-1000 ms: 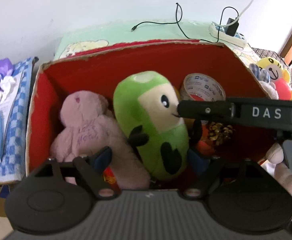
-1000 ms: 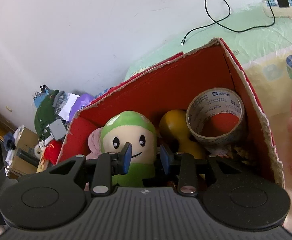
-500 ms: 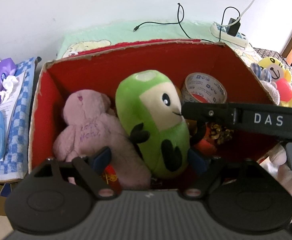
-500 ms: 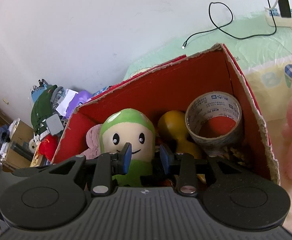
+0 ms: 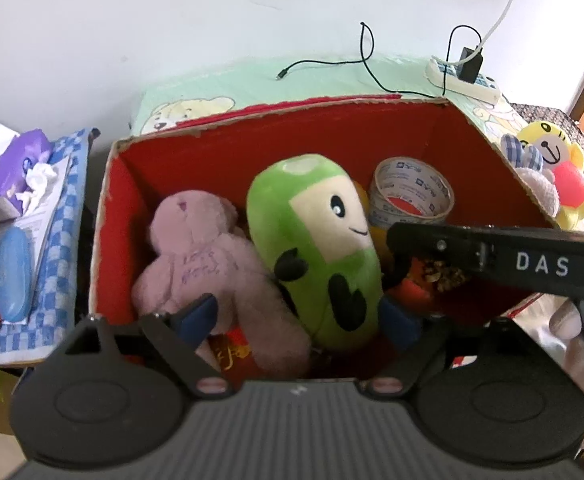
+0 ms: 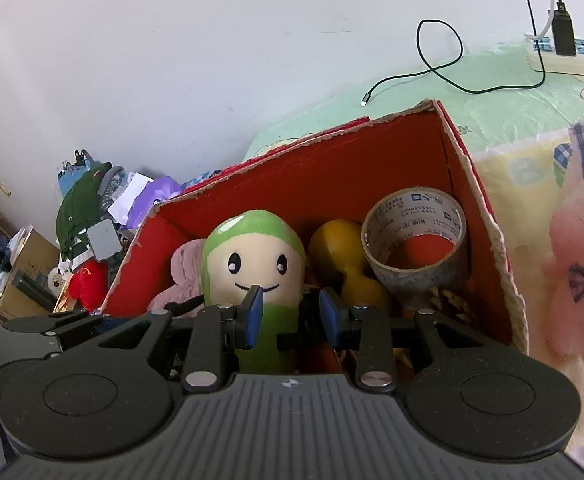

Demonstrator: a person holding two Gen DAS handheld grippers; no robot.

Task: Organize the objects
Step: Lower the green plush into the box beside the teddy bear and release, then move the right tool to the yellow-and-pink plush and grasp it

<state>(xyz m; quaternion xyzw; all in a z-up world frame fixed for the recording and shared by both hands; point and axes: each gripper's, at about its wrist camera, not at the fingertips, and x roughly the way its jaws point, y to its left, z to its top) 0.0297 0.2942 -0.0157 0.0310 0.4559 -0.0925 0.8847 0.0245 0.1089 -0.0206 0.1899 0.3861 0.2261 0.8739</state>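
The left gripper (image 5: 297,318) is hanging over the near edge of the red box (image 5: 228,156), w/ its blue pads spread wide and gripping nothing. Straight ahead of it, betw. the two pads, the green plush toy (image 5: 315,248) is lying tilted inside the box, face turned to the gripper's right. Just left of that, the pink plush bear (image 5: 208,264) is lying against it, touching; the left pad is sitting right in front of the bear's lower body. Further ahead and to the right, a roll of tape (image 5: 411,196) is standing on edge near the box's far right corner. The other tool's black arm, marked DAS, is crossing in from the right, in front of the tape.

The right gripper (image 6: 292,314) is hovering at the box (image 6: 371,160) edge too, pads partly apart w/ a gap betw. them. The green toy (image 6: 254,264) is showing directly behind that gap, smiling face toward the camera; can't tell if either pad is touching it, but it's not pinched. To the gripper's right-front, a yellow toy (image 6: 343,248) is sitting beside the tape roll (image 6: 413,240). Outside the box, far right, a pale pink plush (image 6: 583,280) is lying on the bedsheet (image 6: 511,112). Ahead on the sheet, a black cable (image 6: 443,60) is running to a power strip (image 6: 567,52).
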